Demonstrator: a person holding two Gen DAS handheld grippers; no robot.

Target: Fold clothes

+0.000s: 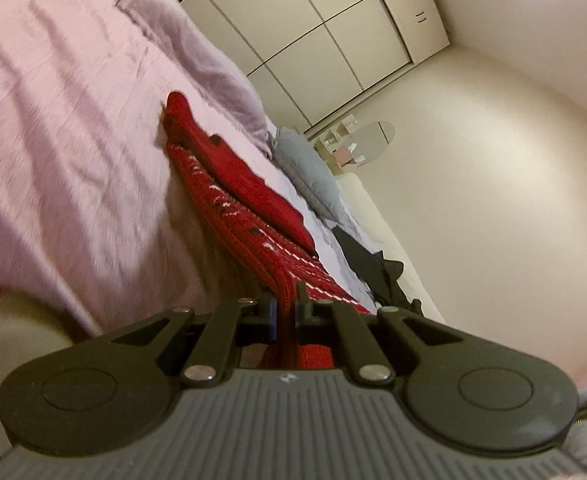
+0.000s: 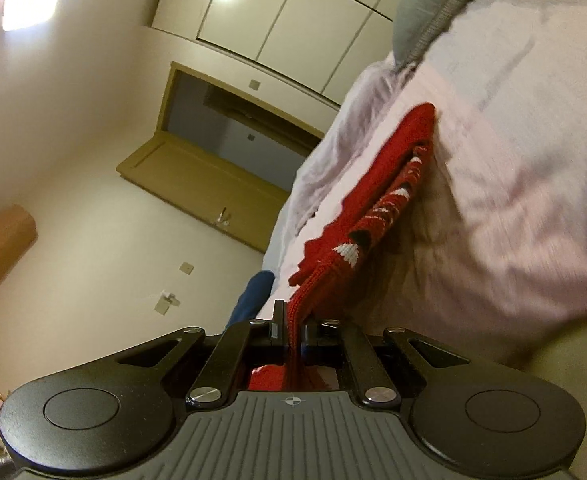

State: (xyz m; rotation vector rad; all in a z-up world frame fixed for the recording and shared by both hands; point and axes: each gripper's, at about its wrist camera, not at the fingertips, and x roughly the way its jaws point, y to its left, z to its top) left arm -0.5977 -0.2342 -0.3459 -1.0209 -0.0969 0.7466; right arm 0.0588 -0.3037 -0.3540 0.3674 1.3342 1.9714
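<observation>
A red knitted sweater [image 1: 229, 176] with a white and black pattern stretches across the pink bedsheet [image 1: 53, 120]. My left gripper [image 1: 285, 312] is shut on one bunched edge of it, and the knit runs away from the jaws in taut folds. In the right wrist view the same red sweater [image 2: 377, 200] hangs from my right gripper [image 2: 291, 332], which is shut on another edge, the fabric pinched between the black fingers. Both views are rolled, so the bed appears tilted. The far end of the sweater still rests on the sheet.
A lilac blanket [image 1: 197, 60] and a grey-blue pillow [image 1: 305, 156] lie farther up the bed, with a dark garment [image 1: 369, 264] near its edge. A blue garment [image 2: 253, 296] sits beside the bed. Cream wardrobe doors [image 1: 313, 36] and an open wooden door [image 2: 213, 184] stand beyond.
</observation>
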